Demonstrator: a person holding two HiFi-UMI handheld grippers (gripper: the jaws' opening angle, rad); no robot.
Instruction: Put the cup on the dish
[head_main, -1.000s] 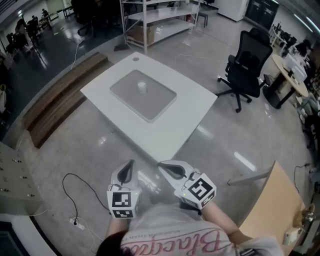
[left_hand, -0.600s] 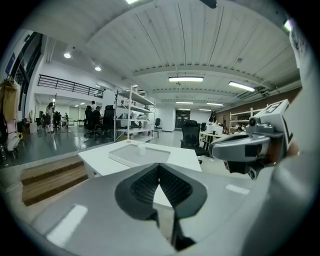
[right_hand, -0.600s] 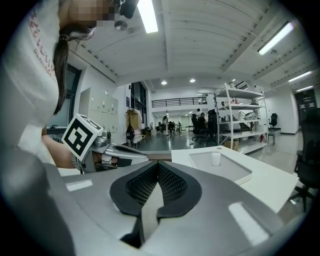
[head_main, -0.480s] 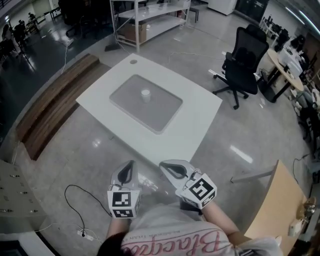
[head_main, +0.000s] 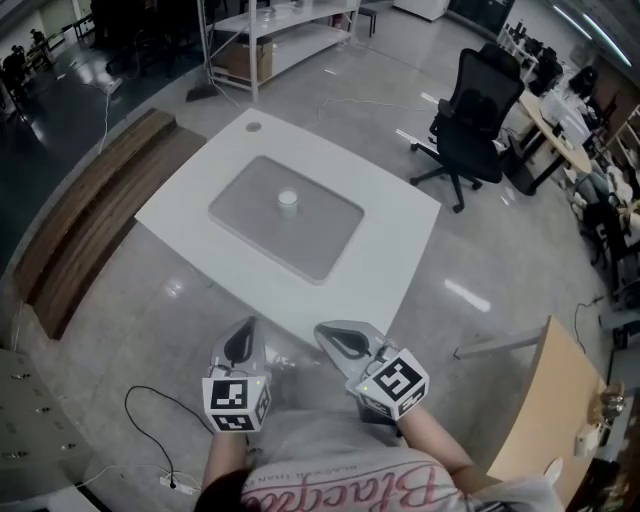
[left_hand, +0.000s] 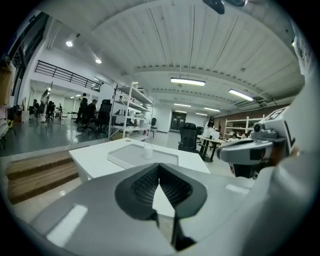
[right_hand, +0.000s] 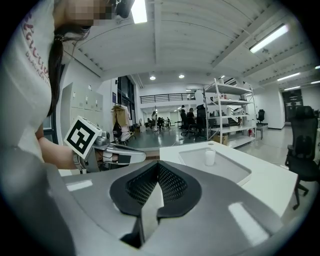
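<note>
A small white cup (head_main: 288, 202) stands upright in the middle of a shallow grey dish (head_main: 245, 222) set into a white table (head_main: 395, 235). Both grippers are held low in front of me, well short of the table's near corner. My left gripper (head_main: 242, 338) is shut with nothing in it; in its own view the cup (left_hand: 148, 150) and dish (left_hand: 125, 158) lie far ahead of the jaws. My right gripper (head_main: 336, 338) is also shut and empty, and from it the cup (right_hand: 210, 157) shows on the dish (right_hand: 235, 172) to the right.
A black office chair (head_main: 472, 115) stands beyond the table's right corner. A long wooden bench (head_main: 75, 235) runs along the left, a white shelf rack (head_main: 270, 35) stands behind the table. A cable (head_main: 150, 400) lies on the floor at left; a wooden board (head_main: 540, 420) is at right.
The view has swung a little, so the table and chair sit slightly further left and lower. Both grippers stay shut and low in front of me.
</note>
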